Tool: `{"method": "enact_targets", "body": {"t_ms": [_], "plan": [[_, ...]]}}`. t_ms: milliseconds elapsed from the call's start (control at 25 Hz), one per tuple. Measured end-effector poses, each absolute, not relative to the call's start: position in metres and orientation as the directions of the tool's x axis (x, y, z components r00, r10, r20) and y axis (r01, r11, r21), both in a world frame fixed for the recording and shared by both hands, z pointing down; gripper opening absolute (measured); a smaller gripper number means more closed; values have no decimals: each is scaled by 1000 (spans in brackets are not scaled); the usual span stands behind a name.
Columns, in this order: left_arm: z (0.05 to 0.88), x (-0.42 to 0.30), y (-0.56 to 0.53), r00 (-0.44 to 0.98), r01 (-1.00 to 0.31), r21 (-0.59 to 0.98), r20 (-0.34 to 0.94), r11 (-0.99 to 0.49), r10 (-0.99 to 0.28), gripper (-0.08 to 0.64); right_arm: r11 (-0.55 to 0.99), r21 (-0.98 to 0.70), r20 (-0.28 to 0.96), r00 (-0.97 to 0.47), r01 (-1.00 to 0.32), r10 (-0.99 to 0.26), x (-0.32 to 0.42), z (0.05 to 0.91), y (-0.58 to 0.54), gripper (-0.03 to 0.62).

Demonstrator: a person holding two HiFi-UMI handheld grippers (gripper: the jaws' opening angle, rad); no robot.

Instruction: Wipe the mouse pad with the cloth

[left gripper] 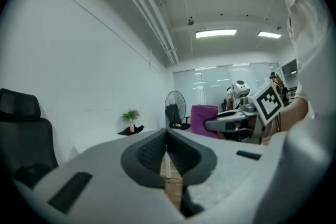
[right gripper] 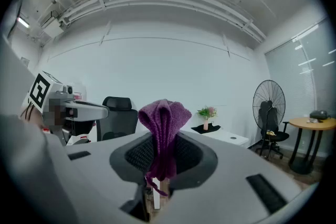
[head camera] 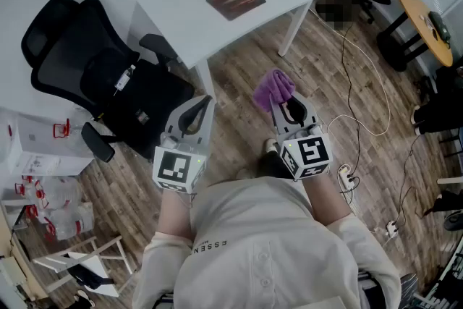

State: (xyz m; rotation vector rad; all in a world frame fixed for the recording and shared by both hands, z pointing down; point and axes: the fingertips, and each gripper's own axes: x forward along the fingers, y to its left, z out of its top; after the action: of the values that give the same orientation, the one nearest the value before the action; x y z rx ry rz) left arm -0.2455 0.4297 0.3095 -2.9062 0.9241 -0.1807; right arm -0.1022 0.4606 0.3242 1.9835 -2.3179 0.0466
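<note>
Purple cloth (head camera: 273,89) bunched upright, mouse pad (head camera: 236,1), seemingly brownish, flat on desk (head camera: 181,18)

Purple cloth (head camera: 273,89), white table (head camera: 181,18), mouse pad (head camera: 236,1) seemingly streaked reddish-brown, black chair (head camera: 79,61)

I read the cloth (right gripper: 164,128) as a soft purple knit with a ribbed, slightly fuzzy surface. The pads (right gripper: 135,157) either side of it are dark and finely ribbed. Both the right gripper (head camera: 288,106) and the left gripper (left gripper: 167,136) have matt grey plastic shells. The mouse pad (head camera: 236,1) looks matt, the white desk (head camera: 181,18) smooth. The floor (head camera: 362,83) is wood-grain plank, and the office chair (head camera: 87,54) is matt black.
</note>
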Motion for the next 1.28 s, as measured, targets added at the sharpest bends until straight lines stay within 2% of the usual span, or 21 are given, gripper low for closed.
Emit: {"method": "enact_targets", "body": {"t_ms": [760, 1040, 1280], "plan": [[321, -233, 400, 794, -595, -79, 96, -800, -600, 2, 135, -26, 133, -137, -991, -982, -76, 341, 431, 89], [330, -203, 353, 763, -633, -69, 112, -771, -636, 3, 165, -45, 154, -170, -985, -973, -39, 348, 377, 89], [334, -168, 296, 696, -703, -62, 146, -708, -703, 2, 254, -49, 187, -259, -966, -948, 0, 359, 306, 89]]}}
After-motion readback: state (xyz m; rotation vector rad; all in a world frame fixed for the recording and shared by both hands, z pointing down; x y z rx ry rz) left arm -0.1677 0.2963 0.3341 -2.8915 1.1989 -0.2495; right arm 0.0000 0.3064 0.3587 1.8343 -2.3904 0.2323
